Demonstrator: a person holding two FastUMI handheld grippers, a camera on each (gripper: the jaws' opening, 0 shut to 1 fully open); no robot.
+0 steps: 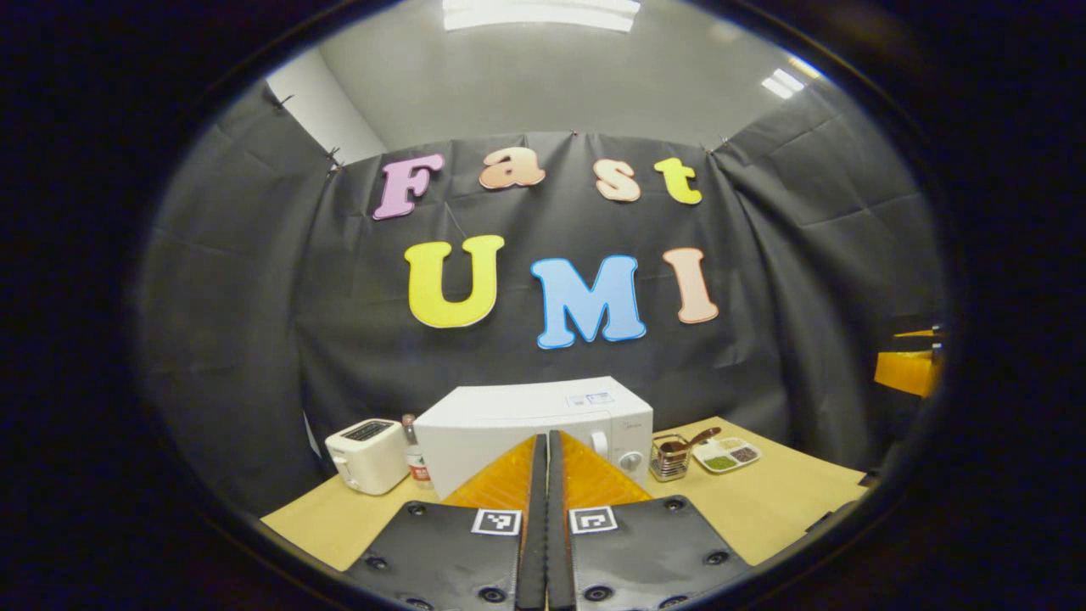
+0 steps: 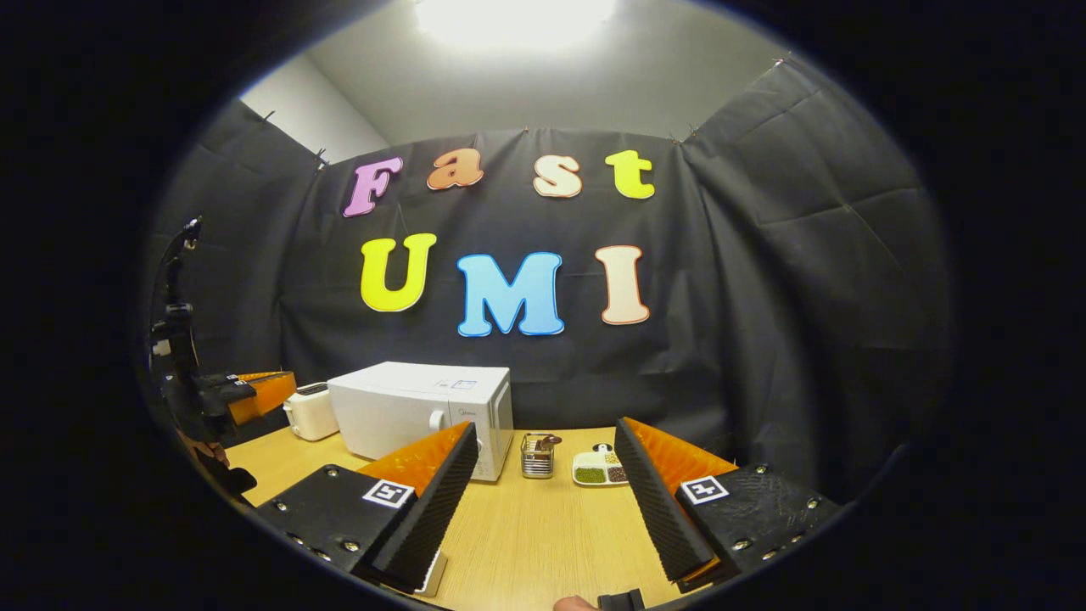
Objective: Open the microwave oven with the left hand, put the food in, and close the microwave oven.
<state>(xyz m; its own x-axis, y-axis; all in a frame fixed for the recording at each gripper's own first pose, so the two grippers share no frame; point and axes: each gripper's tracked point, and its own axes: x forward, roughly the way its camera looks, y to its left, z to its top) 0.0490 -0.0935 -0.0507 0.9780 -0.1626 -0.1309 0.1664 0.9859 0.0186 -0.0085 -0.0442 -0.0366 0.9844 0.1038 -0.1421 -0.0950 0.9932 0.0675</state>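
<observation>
Black cloth walls enclose the booth on three sides under a pale ceiling with bright lamps; a light wood-grain counter [image 2: 526, 518] runs along the back wall. Microwave [image 1: 509, 424]: white box, door closed, plain white front, two round knobs stacked on a panel at its right side, a small label on its top; it stands toward the back of the counter, directly ahead of the left claw [image 1: 546, 475] in the left gripper view and left of centre in the right gripper view [image 2: 420, 407]. Toaster [image 1: 366, 456]: cream, dark slot on top, just left of the microwave. Bottle [image 1: 415, 454]: small, red label, between toaster and microwave, partly hidden. Jar [image 1: 668, 458]: ribbed glass, a brown spoon resting in it, just right of the microwave. Dish [image 1: 726, 454]: white, divided, holding green and dark grains, beside the jar on its right. Left claw: fingers pressed together with no gap, holding nothing. Right claw [image 2: 543, 492]: fingers spread wide, nothing between them, raised over the bare counter in front of the jar and dish. Left claw, as seen at the left edge of the right gripper view [image 2: 204, 390]: held well apart from the microwave, beyond the toaster.
</observation>
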